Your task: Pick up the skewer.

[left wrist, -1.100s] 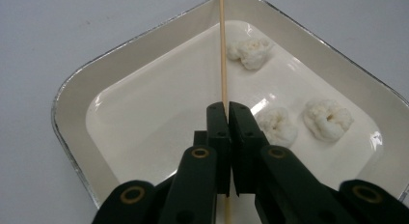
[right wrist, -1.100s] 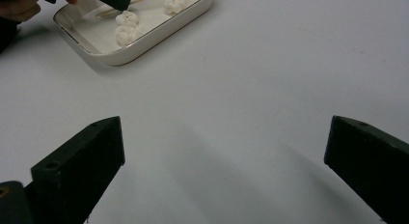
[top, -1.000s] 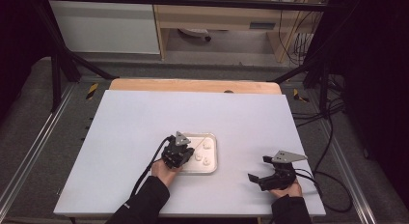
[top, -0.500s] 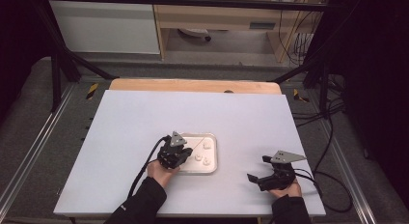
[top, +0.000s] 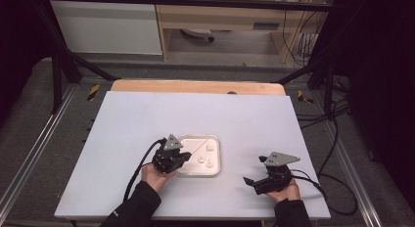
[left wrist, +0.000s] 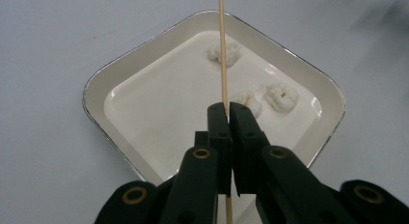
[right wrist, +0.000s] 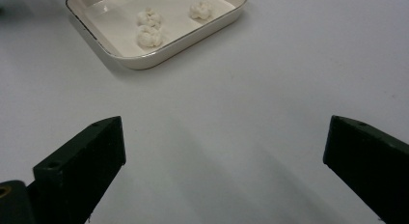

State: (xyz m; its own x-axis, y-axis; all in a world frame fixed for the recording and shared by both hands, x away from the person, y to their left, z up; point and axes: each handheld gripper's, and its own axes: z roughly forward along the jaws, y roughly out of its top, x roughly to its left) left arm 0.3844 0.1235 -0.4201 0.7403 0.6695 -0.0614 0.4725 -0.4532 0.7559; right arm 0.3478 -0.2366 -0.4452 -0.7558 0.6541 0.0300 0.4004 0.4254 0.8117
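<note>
A shallow cream tray (top: 215,141) (left wrist: 96,96) (right wrist: 159,52) lies on the white table and holds three small white lumps (top: 200,160) (left wrist: 282,96) (right wrist: 149,36). My left gripper (top: 182,156) (left wrist: 227,108) hovers over the tray's left rim, shut on a thin wooden skewer (left wrist: 222,50) that points across the tray above the lumps. My right gripper (top: 249,182) (right wrist: 224,151) rests near the table's front right with its jaws wide apart and nothing between them, aimed toward the tray.
The white tabletop (top: 195,114) has a wooden strip (top: 195,86) along its far edge. Black frame bars and cables (top: 333,139) run beside the table on the right. Shelving stands behind.
My left gripper with the skewer has drifted slightly left and back toward the tray's left rim. The right gripper has stayed put.
</note>
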